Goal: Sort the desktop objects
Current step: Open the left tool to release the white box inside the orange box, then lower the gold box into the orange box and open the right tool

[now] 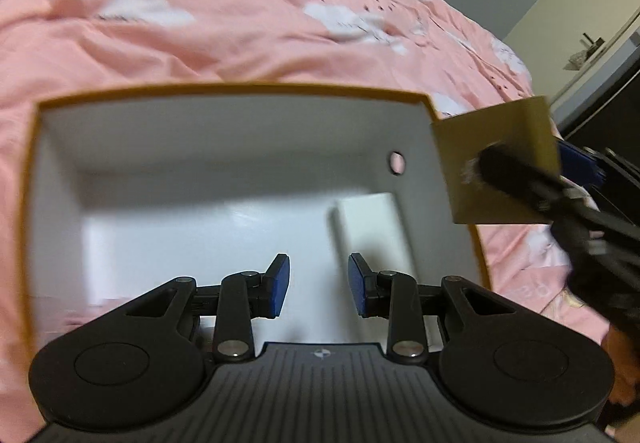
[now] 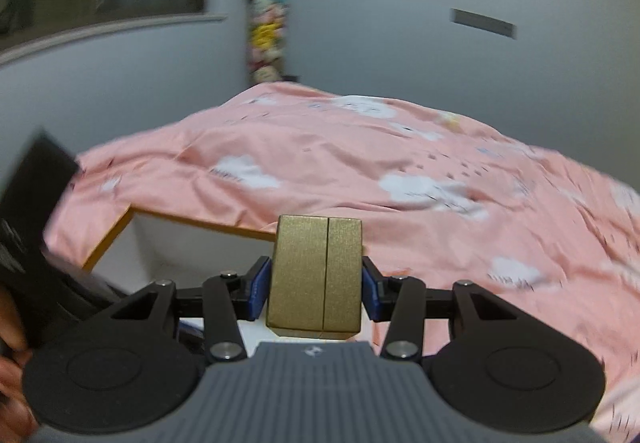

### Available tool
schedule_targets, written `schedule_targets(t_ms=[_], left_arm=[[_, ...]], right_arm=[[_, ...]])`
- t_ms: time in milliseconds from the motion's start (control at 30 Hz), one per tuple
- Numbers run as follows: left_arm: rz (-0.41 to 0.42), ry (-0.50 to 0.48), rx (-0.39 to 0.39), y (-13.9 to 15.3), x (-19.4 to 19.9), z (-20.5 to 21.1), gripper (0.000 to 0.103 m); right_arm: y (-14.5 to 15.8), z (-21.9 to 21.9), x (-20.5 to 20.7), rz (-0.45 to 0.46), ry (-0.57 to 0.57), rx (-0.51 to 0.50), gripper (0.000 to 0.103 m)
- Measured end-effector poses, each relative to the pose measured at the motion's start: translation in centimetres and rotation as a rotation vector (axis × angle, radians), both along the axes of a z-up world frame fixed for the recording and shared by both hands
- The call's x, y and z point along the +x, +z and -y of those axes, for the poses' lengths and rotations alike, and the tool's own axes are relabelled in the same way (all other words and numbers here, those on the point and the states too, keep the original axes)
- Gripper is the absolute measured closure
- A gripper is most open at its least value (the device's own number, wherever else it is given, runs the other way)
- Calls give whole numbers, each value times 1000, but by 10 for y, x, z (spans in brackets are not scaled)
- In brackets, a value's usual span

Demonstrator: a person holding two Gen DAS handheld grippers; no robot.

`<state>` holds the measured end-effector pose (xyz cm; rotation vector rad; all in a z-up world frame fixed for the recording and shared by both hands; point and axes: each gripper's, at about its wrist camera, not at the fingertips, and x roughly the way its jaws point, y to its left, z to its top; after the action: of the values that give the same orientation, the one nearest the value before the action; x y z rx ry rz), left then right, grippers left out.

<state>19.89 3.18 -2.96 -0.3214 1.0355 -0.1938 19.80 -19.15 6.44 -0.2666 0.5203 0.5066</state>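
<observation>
Gold-coloured card forms the one small box (image 2: 316, 277) that my right gripper (image 2: 316, 289) pinches: one blue pad bears on each of its two opposite side faces, and the box fills the gap between them. I count one gold box, one open storage box (image 1: 34, 179), one white block (image 1: 370, 231) and two grippers.

In the right wrist view the gold box stands with its long axis running away from my gripper body, tilted slightly back, and a single seam runs down the middle of the face turned to the camera. In the left wrist view the same gold box (image 1: 500, 147) hangs at the right corner of the storage box, above its rim, with my right gripper (image 1: 516, 173) reaching in from the right.

The storage box has a tan rim, white inner walls and one round hole (image 1: 396, 162) in its right wall. It rests on a pink bedcover (image 1: 240, 23) printed with white clouds. The white block lies flat on the box floor at the right, its long axis running from the near side toward the far wall.

My left gripper (image 1: 319, 285) hangs over the storage box interior with its jaws partly spread and nothing between the pads.

No brand, label or writing can be read on any item; the pictures are blurred.
</observation>
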Motion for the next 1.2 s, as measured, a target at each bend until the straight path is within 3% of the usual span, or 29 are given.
schedule_targets(t_ms=[200, 533, 900, 1200], left_arm=[[37, 35, 6, 13, -22, -34, 67], [78, 19, -32, 13, -26, -45, 67], [85, 54, -47, 14, -31, -54, 67], [85, 55, -46, 14, -32, -54, 67]], right_arm=[[-23, -48, 0, 100, 151, -337, 55], [-82, -82, 14, 254, 393, -845, 55], [-122, -92, 25, 288, 591, -1098, 55], [-126, -89, 38, 285, 557, -1177, 54]])
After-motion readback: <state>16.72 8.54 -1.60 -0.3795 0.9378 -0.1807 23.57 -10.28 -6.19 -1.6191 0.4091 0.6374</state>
